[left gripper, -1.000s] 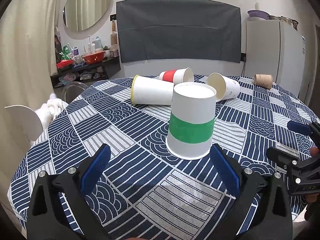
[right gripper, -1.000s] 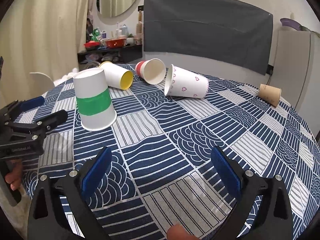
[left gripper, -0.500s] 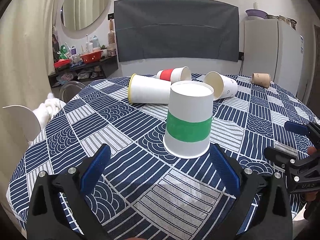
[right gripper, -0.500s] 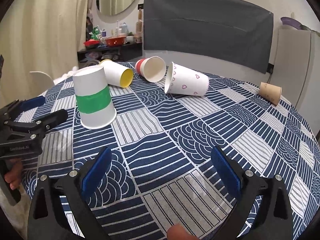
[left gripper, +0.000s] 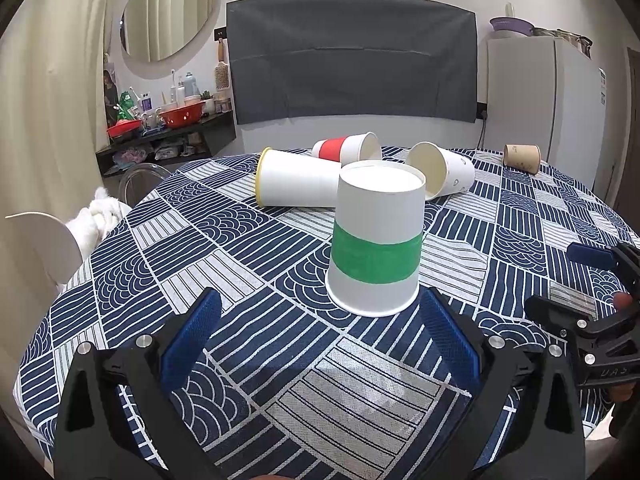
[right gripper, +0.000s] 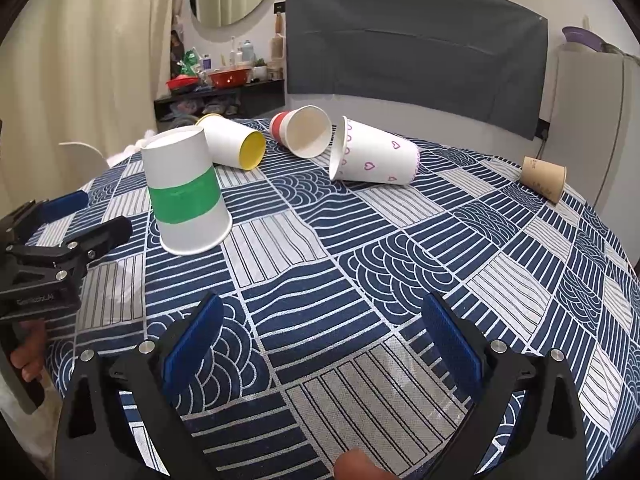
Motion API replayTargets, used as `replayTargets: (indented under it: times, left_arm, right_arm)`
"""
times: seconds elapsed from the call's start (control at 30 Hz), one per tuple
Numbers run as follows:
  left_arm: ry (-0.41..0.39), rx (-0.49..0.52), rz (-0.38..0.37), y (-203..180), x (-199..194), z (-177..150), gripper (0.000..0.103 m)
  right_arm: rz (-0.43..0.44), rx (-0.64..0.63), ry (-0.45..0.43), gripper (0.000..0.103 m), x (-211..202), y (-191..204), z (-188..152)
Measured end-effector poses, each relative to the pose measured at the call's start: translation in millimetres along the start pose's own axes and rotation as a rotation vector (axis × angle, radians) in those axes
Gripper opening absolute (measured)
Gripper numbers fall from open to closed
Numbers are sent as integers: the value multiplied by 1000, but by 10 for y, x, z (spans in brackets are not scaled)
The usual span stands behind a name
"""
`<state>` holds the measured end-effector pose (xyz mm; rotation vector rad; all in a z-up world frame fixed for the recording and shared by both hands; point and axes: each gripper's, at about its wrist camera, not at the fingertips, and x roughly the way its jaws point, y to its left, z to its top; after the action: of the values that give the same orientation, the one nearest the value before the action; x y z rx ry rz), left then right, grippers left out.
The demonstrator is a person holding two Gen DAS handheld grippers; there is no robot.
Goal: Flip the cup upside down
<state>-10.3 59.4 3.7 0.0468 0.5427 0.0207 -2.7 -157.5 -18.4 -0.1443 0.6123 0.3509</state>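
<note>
Findings at this moment. The green-banded cup (left gripper: 376, 240) stands mouth down on the patterned bench (left gripper: 240, 248), its closed base uppermost and its rim flat on the cloth. Nothing touches it. On that evidence the flip of this cup appears complete.

The left tongs (left gripper: 320, 336) hover just short of that cup, jaws spread wide and holding nothing. The right tongs (right gripper: 316, 340) sit over bare cloth, well apart from any cup, likewise spread and unloaded.

Outstanding items: four further cups lie on their sides toward the far edge. The yellow-rimmed cup (right gripper: 232, 146), the red-banded cup (right gripper: 302, 130) and the heart-print cup (right gripper: 376, 152) are clustered closely; whether they actually touch one another cannot be settled from either view. The brown cup (right gripper: 544, 176) lies alone, well off to the right.

Assessment: if the task covers only one cup, it is done; if it covers the whole set, one is finished and four remain, with the heart-print cup lying most squarely ahead of the right tongs.
</note>
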Motion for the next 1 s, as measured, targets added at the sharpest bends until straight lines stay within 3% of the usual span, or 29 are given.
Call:
replayTargets:
  times: [1.0]
  left_arm:
    - [-13,-5,-9,9,-22,-1,97]
  right_arm:
    - [9,-9,7,95,3,26,-1]
